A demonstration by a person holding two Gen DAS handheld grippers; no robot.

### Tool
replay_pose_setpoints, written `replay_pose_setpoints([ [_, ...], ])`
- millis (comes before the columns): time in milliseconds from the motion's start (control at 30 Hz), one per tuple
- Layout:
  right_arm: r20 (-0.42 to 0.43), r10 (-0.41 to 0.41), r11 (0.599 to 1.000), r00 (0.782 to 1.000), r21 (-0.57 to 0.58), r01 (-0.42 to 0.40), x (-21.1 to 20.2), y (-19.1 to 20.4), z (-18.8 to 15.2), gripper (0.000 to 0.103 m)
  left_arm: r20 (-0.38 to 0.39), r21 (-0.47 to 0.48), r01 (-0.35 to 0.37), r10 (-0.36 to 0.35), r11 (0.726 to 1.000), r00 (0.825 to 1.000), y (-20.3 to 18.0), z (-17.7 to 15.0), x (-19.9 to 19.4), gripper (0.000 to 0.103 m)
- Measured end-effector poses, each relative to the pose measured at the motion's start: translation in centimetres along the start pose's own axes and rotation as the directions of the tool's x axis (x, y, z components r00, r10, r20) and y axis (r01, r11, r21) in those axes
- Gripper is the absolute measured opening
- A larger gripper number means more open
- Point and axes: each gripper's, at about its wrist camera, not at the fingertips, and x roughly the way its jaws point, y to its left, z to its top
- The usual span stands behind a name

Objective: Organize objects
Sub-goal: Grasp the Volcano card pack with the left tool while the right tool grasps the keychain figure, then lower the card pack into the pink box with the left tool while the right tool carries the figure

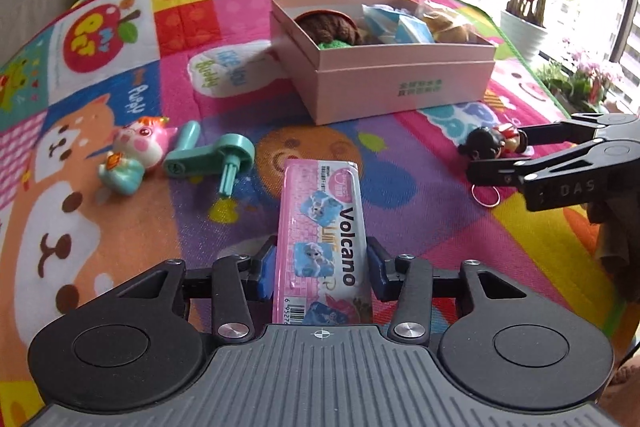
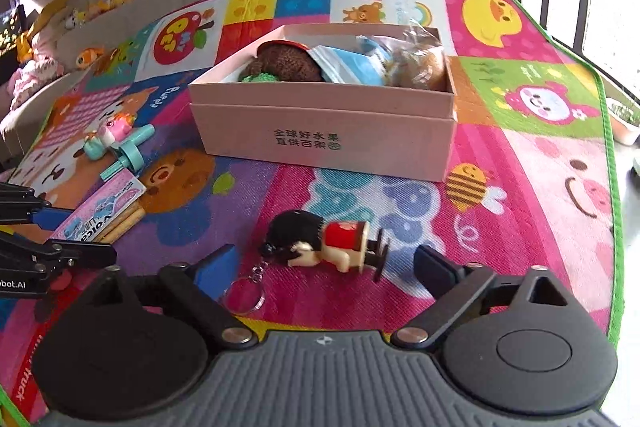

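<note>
left gripper (image 1: 322, 267) had its blue pads clamped on the sides of the pink volcano pencil pack (image 1: 320, 227), low over the mat. right gripper (image 2: 320, 267) stood wide, straddling the doll keychain (image 2: 320, 243) lying on the mat, pads not touching it. step in hand looked like picking up loose items for the pink box (image 2: 320, 151), already holding knitted and wrapped things. next probably lift pack, carry to box; right needs to close on doll. colourful play mat (image 1: 400, 187); sofa behind, windows and plants to the right.
</note>
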Motion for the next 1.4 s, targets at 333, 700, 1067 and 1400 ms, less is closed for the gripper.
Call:
replay_pose_setpoints([
  [333, 0.006, 0.027, 0.993, 1.000, -0.116, -0.026, -1.9, 1.8, 0.9, 0.065, 0.022, -0.061, 0.012, -0.011, 0.998, 1.000, -0.2, -0.8, -0.7, 0.049],
  [700, 0.229, 0.022, 0.995, 0.973, -0.098, 0.001, -10.6, -1.0, 3.8, 0.065, 0.151, -0.120, 0.112, -0.094, 0.986, 0.984, -0.3, 1.6, -3.8, 0.048],
  [1067, 0.252, 0.033, 0.999, 0.967, -0.025, -0.027, -9.6, -2.8, 2.5, 0.065, 0.336, -0.330, 0.247, -0.131, 0.911, 0.933, 0.8, 16.0, 1.8, 0.048],
  [1400, 0.224, -0.003, 1.000, 0.974, 0.017, -0.001, -8.5, -5.2, 1.3, 0.065, 0.179, -0.314, 0.139, -0.085, 0.939, 0.980, -2.8, 16.4, 10.7, 0.049],
])
